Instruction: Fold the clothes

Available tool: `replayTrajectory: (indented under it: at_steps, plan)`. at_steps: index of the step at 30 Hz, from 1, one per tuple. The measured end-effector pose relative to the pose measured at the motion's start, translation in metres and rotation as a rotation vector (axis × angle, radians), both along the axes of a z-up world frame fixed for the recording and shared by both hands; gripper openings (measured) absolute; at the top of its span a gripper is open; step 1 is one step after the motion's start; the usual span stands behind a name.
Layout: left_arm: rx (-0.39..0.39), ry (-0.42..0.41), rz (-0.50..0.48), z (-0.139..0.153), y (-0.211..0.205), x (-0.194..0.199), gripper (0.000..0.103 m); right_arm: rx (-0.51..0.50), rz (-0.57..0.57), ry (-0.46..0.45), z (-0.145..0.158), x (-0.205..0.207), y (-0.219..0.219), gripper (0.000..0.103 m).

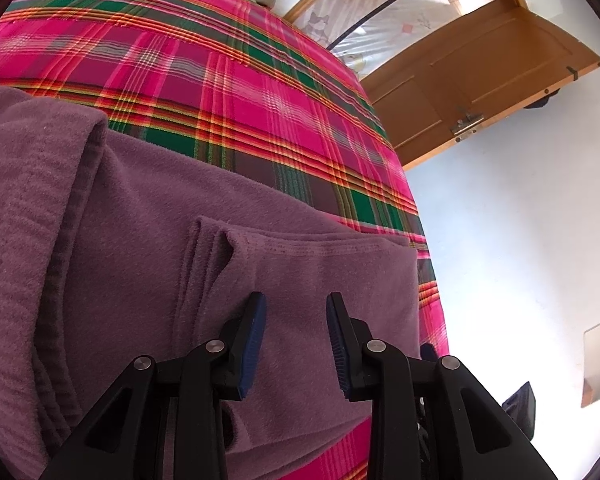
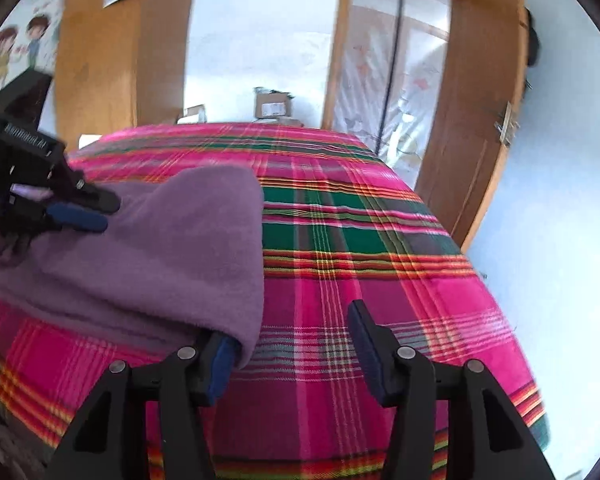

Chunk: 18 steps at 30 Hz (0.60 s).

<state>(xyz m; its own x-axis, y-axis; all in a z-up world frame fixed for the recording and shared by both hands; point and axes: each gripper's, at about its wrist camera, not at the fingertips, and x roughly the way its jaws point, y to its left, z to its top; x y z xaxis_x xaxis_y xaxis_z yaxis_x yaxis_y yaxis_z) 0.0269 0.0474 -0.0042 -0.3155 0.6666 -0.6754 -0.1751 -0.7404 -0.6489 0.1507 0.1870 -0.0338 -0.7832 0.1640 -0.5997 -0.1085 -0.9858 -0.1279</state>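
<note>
Black claw arms fill the bottom of both views. From the left wrist, the left claw (image 1: 296,312) sits partly open right over a purple fleece (image 1: 148,208); nothing is pinched between its blue pads (image 1: 254,340), just fabric underneath. That view shows the folds up close: a stitched hem across the middle and a thick rolled edge at the left. The fleece lies on a pink and green plaid bed (image 1: 240,80).

The right wrist view gives what the left one can't: the whole purple fleece (image 2: 160,240) as a lump on the left half of the plaid bed (image 2: 360,240), with the left claw (image 2: 96,212) poking in from the left edge and resting on top of it. The right claw (image 2: 292,328) is spread wide. Its left pad is tucked under the fleece's near corner while the right pad stands over bare plaid, so it isn't gripping anything.

A wooden door (image 2: 472,140) and a cardboard box (image 2: 272,106) show past the bed.
</note>
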Motion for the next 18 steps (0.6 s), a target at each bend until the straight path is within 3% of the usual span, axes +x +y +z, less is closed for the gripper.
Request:
replayTrajectory:
  at_steps: [6, 10, 14, 18]
  plan:
    - [-0.022, 0.011, -0.012, 0.002, -0.001, 0.004, 0.032, -0.086, 0.116, -0.052, 0.020, 0.012, 0.007, 0.053]
    - [-0.011, 0.009, -0.018, 0.000, -0.005, 0.004, 0.032, -0.266, 0.194, -0.006, 0.040, 0.015, 0.019, 0.053]
    - [-0.029, 0.024, -0.026, 0.002, -0.003, 0.006, 0.032, -0.327, 0.132, 0.049, 0.052, -0.015, 0.029, 0.052]
    - [-0.049, 0.040, -0.032, 0.003, -0.002, 0.008, 0.032, -0.324, 0.129, 0.038, 0.055, -0.053, 0.022, 0.035]
